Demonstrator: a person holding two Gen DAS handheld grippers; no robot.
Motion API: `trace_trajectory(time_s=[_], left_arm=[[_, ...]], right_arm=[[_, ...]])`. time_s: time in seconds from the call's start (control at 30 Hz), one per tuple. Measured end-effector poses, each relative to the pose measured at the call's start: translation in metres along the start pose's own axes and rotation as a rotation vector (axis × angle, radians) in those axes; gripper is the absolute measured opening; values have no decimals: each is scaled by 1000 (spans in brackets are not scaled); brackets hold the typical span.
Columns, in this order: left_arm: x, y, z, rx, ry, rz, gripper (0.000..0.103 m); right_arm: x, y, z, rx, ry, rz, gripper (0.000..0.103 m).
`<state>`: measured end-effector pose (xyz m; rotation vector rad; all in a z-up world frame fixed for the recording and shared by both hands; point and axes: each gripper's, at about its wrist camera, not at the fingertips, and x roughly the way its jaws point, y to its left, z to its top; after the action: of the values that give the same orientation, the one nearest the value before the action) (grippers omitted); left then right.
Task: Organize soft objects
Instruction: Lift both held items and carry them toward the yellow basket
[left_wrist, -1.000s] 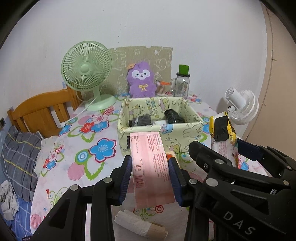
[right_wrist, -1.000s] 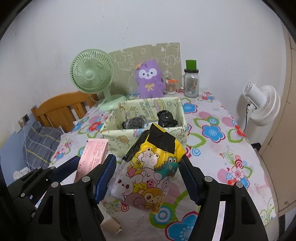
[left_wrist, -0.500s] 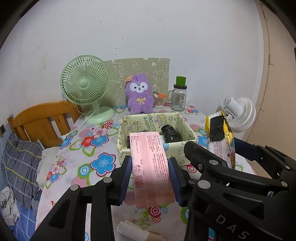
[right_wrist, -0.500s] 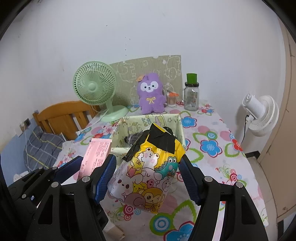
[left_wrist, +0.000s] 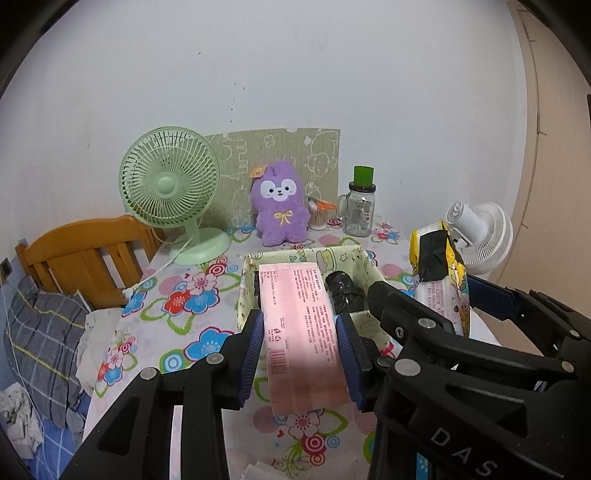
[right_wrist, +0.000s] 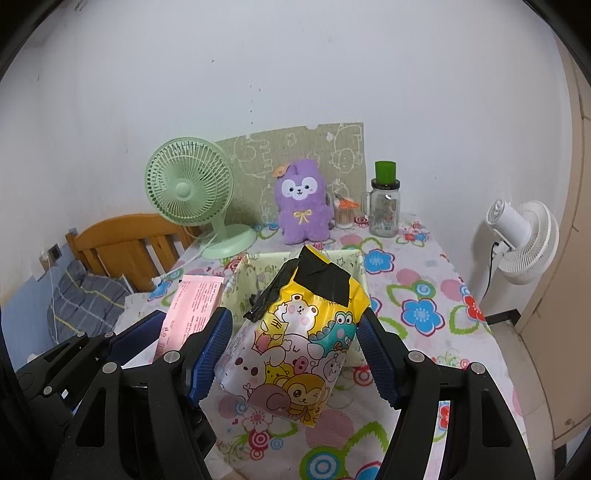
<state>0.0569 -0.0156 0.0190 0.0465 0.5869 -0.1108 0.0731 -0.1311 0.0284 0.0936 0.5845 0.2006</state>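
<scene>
My left gripper (left_wrist: 301, 354) is shut on a pink flat packet (left_wrist: 301, 332) with red print, held up above the flowered tablecloth. My right gripper (right_wrist: 295, 350) is shut on a yellow cartoon-animal bag (right_wrist: 295, 343) with black tape at its top; that bag (left_wrist: 439, 280) also shows at the right of the left wrist view, and the pink packet (right_wrist: 194, 312) at the left of the right wrist view. Behind both stands a pale green patterned box (left_wrist: 362, 258), open at the top, with black bundles (left_wrist: 343, 291) inside.
At the back stand a green desk fan (left_wrist: 170, 188), a purple plush toy (left_wrist: 279, 206), a glass jar with green lid (left_wrist: 360, 208) and a patterned board (left_wrist: 273, 147). A white fan (right_wrist: 524, 236) is off the right edge. A wooden chair (left_wrist: 85, 254) and grey checked cloth (left_wrist: 40, 343) lie left.
Both grippers have risen with their packets still held. The box and table now sit lower and farther in both views, and the roll near the table's front edge has slipped out of the left view.
</scene>
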Motion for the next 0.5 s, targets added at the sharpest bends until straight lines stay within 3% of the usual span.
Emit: trace_trajectory(time_s=[0.5], left_arm=[[17,1,21,5,-8,14,41]], right_arm=[[18,-3,22,1,-4,11,72]])
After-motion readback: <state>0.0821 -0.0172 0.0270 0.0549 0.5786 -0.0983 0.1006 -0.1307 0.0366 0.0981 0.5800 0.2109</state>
